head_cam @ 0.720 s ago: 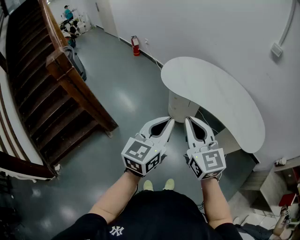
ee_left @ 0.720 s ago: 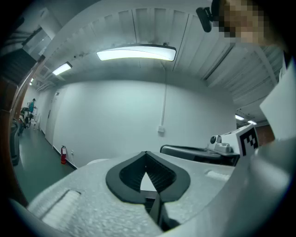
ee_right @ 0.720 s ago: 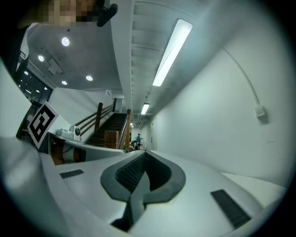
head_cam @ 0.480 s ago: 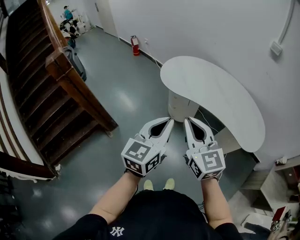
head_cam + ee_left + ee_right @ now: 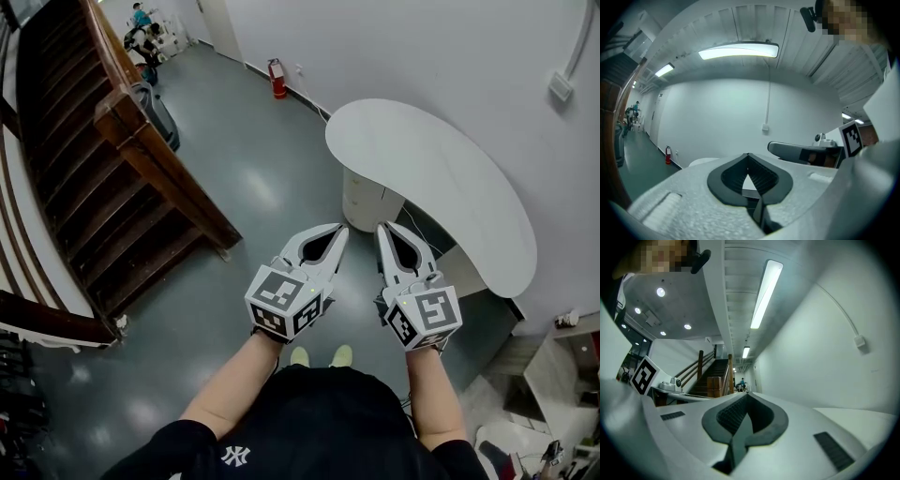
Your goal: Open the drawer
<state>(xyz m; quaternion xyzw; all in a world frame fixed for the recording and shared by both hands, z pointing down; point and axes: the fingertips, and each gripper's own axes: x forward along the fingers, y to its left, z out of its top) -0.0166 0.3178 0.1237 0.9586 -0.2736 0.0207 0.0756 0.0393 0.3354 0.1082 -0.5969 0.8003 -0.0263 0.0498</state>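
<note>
**Operator:** Any writing in sight?

**Spotter:** Nearest you, there's a white "NY" logo on your black shirt (image 5: 235, 457). Each gripper's cube carries black-and-white square markers. I can't read any other print.

**Operator:** And my jaws?

**Spotter:** Your left gripper (image 5: 342, 230) has its jaws pressed together, tips meeting, with nothing between them. In its own view the dark pads (image 5: 764, 179) close to a point. Your right gripper (image 5: 382, 227) is the same, jaws together and empty. You hold both level, side by side, near each other but apart.

**Operator:** Where's the drawer?

**Spotter:** The white drawer unit (image 5: 367, 200) stands on the floor under the near-left end of the table (image 5: 450, 187). It is ahead of both tips and lower than them, and neither gripper touches it. Its fronts show only as faint horizontal seams, and I can't make out a handle.

**Operator:** The room?

**Spotter:** The floor (image 5: 234, 187) is glossy grey-green, with your pale shoes (image 5: 298, 357) on it. The table is white and curved and sits against a white wall (image 5: 422, 47) on the right. A dark wooden staircase (image 5: 103, 178) runs along the left. Far off, a red extinguisher (image 5: 277, 79) stands at the wall's foot. A person (image 5: 142, 16) is beyond it at the far end.
</note>
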